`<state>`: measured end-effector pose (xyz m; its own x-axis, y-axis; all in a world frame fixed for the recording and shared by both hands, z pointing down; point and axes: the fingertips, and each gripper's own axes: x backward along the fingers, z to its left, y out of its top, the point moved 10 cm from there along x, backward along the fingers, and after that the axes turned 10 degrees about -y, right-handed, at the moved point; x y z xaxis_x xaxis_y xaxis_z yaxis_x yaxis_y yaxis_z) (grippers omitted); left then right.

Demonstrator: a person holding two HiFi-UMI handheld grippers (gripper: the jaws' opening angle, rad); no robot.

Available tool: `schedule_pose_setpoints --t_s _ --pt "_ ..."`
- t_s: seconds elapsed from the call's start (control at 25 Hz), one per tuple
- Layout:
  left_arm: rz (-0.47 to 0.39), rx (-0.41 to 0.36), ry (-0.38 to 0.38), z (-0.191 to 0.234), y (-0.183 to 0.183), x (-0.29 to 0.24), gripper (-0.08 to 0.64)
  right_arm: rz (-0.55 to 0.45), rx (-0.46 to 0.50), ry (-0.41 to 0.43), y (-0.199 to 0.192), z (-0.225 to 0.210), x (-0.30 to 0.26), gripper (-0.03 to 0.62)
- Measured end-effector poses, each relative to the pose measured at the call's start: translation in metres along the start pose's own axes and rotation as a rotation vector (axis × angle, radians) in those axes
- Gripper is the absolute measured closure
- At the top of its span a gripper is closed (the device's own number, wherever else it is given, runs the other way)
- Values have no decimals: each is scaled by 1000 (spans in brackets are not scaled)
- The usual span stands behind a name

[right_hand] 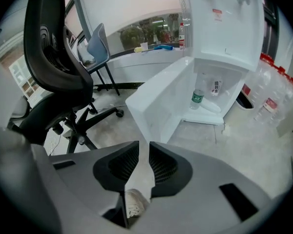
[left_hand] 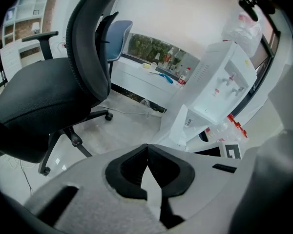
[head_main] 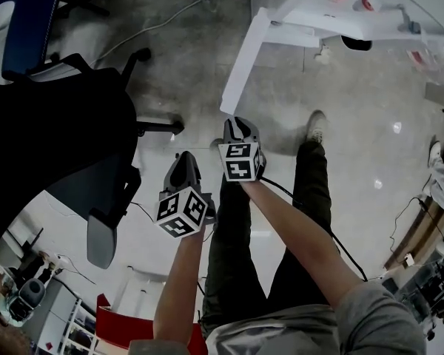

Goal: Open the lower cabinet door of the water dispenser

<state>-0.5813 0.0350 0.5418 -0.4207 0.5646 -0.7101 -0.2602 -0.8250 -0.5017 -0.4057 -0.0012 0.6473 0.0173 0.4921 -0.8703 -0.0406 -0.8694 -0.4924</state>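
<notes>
Office chair [head_main: 55, 124] at left, out of way; left gripper [left_hand: 147, 147] fingers pressed together, empty, spare; right gripper [right_hand: 144, 145] fingers slightly apart, gripping nothing, apart from lower cabinet door [right_hand: 156, 101]; door swung wide off water dispenser [right_hand: 224, 28], task apparently done

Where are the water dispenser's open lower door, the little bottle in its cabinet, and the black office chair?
lower door [right_hand: 161, 101], right gripper view, on its white inner face.
bottle [right_hand: 197, 99], right gripper view, on its green label.
black office chair [left_hand: 39, 101], left gripper view, on its seat.
</notes>
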Motion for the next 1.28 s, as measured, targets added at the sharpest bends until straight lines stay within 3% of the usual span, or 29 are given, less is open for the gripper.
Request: schedule_pose_setpoints --t_s 0.28,0.6,1.28 --pt "-36 -9 -18 -40 4 23 552 -38 19 96 16 -18 50 551" --pt "-83 -48 -36 -83 31 52 552 -127 35 178 64 -39 116 571" --pt "-236 -248 -132 -195 121 135 552 -362 -33 287 168 -70 282 581"
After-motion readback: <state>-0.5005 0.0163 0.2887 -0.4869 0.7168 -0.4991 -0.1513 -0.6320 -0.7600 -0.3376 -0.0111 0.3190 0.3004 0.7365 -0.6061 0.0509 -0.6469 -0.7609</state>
